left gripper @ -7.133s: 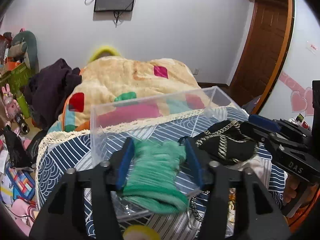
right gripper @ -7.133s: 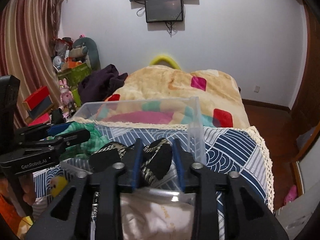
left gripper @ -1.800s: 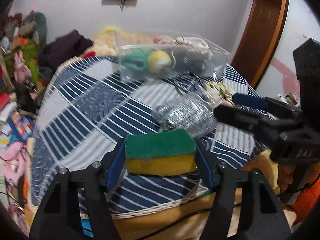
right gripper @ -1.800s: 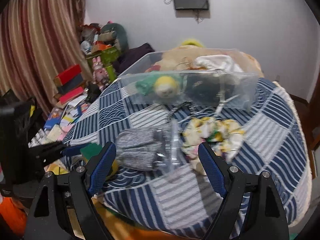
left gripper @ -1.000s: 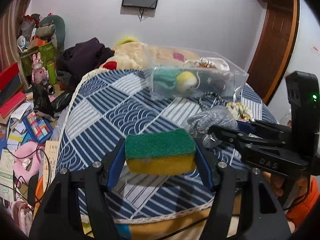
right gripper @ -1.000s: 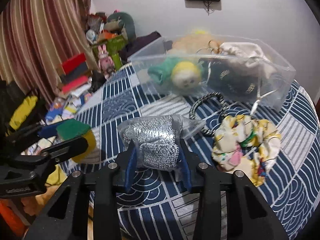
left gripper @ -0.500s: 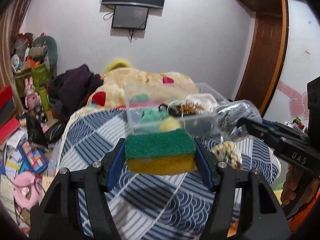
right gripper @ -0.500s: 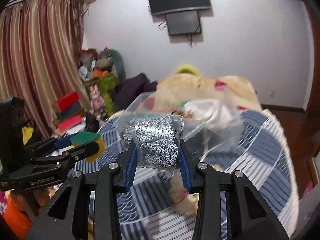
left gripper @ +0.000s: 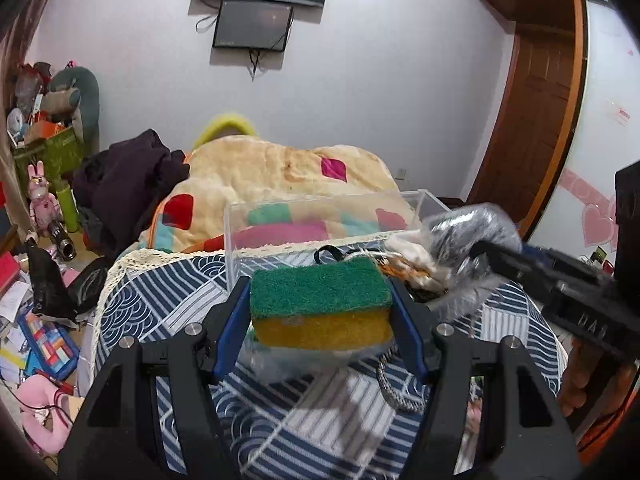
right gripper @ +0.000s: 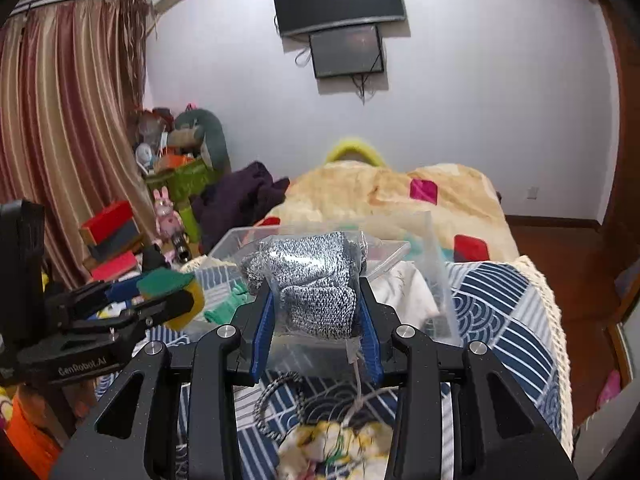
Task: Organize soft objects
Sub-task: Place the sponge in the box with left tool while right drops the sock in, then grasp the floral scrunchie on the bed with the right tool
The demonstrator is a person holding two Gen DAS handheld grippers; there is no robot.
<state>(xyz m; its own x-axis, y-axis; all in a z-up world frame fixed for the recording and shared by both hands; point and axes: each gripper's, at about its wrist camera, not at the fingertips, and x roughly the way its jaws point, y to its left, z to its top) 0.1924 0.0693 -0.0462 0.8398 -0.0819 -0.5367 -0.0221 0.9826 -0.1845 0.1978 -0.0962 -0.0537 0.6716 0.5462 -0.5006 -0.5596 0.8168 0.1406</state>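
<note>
My left gripper [left gripper: 320, 312] is shut on a green-and-yellow sponge [left gripper: 320, 300], held above the near end of the clear plastic box [left gripper: 280, 210]. My right gripper [right gripper: 316, 312] is shut on a grey knitted item in a clear bag [right gripper: 308, 276], held over the box [right gripper: 434, 264]. In the left wrist view the bagged grey item [left gripper: 468, 236] hangs at the box's right end. In the right wrist view the sponge [right gripper: 168, 280] shows at the left. A green knitted piece [right gripper: 224, 306] and a white cloth [right gripper: 408, 292] lie inside the box.
The box stands on a blue-and-white patterned cloth [left gripper: 152, 292]. A floral scrunchie [right gripper: 336, 448] and a black-and-white cord loop [right gripper: 280, 400] lie in front of the box. A beige blanket [left gripper: 280, 168] lies behind. Clutter covers the floor at the left [left gripper: 36, 320].
Both grippers have moved forward and closer to the clear box with their loads. The sponge and the bagged grey item now hover over the box instead of in front of it.
</note>
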